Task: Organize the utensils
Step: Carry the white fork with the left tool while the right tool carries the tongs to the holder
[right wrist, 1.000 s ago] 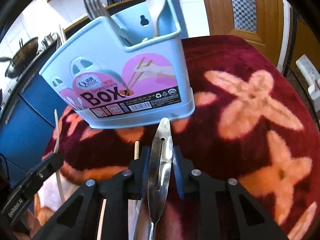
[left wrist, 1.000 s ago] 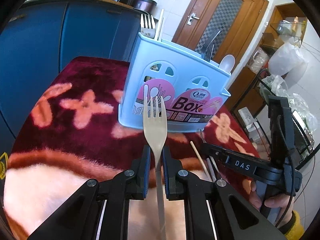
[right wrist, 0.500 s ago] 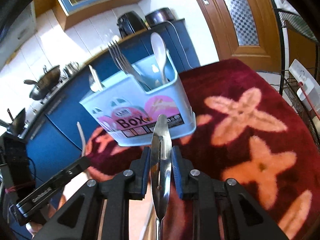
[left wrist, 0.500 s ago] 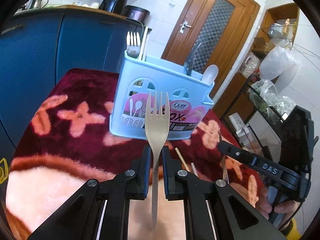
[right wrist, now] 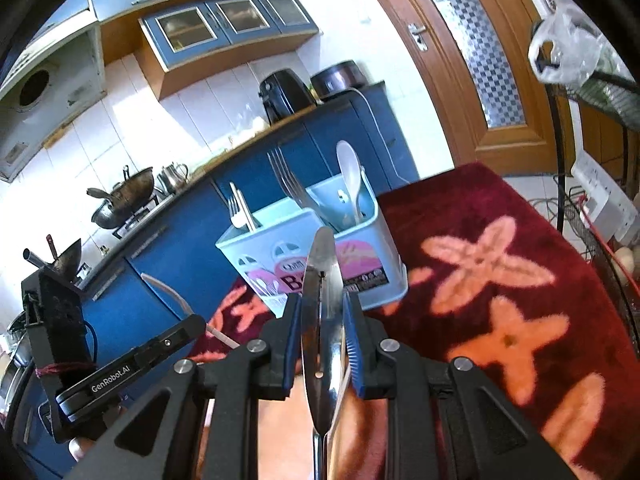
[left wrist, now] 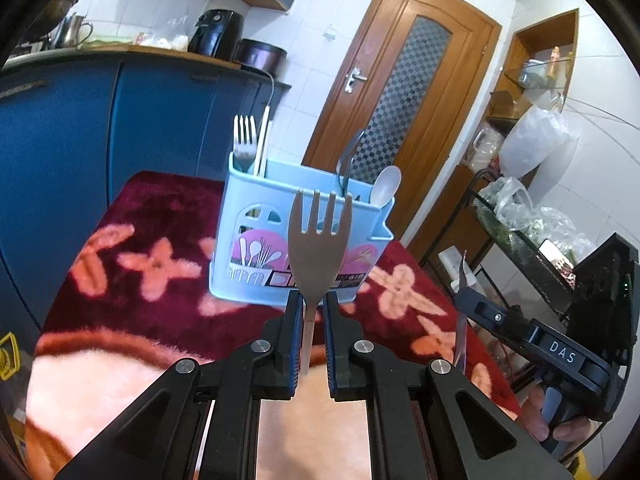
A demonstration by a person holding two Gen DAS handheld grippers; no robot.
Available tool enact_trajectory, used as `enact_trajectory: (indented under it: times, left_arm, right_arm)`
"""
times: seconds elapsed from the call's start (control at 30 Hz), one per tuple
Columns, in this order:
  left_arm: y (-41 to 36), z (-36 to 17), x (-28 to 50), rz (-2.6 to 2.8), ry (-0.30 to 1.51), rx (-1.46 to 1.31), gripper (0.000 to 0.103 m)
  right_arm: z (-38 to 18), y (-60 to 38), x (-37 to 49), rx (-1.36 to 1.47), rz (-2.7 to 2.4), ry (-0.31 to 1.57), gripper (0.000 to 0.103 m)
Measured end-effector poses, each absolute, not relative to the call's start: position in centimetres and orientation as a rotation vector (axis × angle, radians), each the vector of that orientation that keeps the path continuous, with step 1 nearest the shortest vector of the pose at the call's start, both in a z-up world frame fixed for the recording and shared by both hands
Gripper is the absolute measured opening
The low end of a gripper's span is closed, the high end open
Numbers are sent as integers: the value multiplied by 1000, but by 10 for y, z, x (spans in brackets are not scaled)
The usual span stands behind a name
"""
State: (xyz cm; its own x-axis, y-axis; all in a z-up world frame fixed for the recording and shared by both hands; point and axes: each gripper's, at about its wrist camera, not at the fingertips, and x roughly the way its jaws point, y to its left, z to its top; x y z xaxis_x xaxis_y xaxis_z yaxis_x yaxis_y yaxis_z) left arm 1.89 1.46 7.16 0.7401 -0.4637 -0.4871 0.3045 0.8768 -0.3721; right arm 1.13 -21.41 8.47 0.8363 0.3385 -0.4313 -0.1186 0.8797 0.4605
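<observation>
My left gripper (left wrist: 311, 304) is shut on the neck of a pale steel fork (left wrist: 320, 236), tines up, held above the cloth in front of the light blue utensil box (left wrist: 248, 240). The box holds a fork (left wrist: 244, 140), chopsticks, a dark metal piece and a white spoon (left wrist: 386, 190). My right gripper (right wrist: 320, 304) is shut on a shiny steel utensil (right wrist: 322, 264), seen edge-on, with the box (right wrist: 368, 268) just beyond it. Each gripper shows in the other's view: the right gripper (left wrist: 464, 300) at the right, the left gripper (right wrist: 196, 322) at the lower left.
A dark red cloth with orange flowers (right wrist: 492, 264) covers the table. Blue kitchen cabinets (left wrist: 152, 128) stand behind it and a wooden door (left wrist: 400, 92) at the back right. A wire rack with plastic bags (left wrist: 520, 208) stands at the right, with a power strip (right wrist: 604, 200) beside it.
Both grippers have risen and drawn back with their utensils, so the box looks smaller and farther. The chopsticks lying on the cloth have dropped out of view.
</observation>
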Motion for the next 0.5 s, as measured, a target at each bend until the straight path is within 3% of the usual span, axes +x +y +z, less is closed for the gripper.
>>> enact_trajectory:
  times: [0.5]
  left_arm:
    - [11, 102, 11, -424, 529, -245, 9]
  right_arm:
    - [115, -216, 4, 396, 252, 438, 23]
